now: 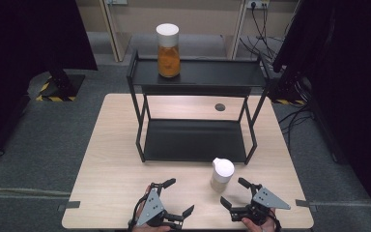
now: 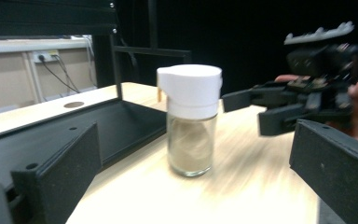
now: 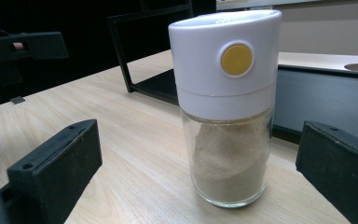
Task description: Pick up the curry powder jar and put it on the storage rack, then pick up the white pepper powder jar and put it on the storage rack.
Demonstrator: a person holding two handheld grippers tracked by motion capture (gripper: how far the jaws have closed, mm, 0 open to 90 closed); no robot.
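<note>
The right gripper (image 1: 236,192), jaws wide, approaches the jar (image 1: 221,175) at lower right. Next it likely must straddle and clamp it; the left gripper (image 1: 178,197) waits wide too.

The near jar (image 3: 227,107) is clear glass with a white cap, a round yellow button on that cap, and pale beige powder inside; the far jar (image 1: 168,50) has the same white cap but holds deep orange powder. Both the left gripper (image 1: 176,198) and the right gripper (image 1: 234,193) are black with a grey plate on top. The shelf rack (image 1: 198,72) is black all over, the table (image 1: 111,164) is a light wood grain with a small dark round spot, and the floor (image 1: 38,145) is grey, with yellow-and-black striped tape at the left.
</note>
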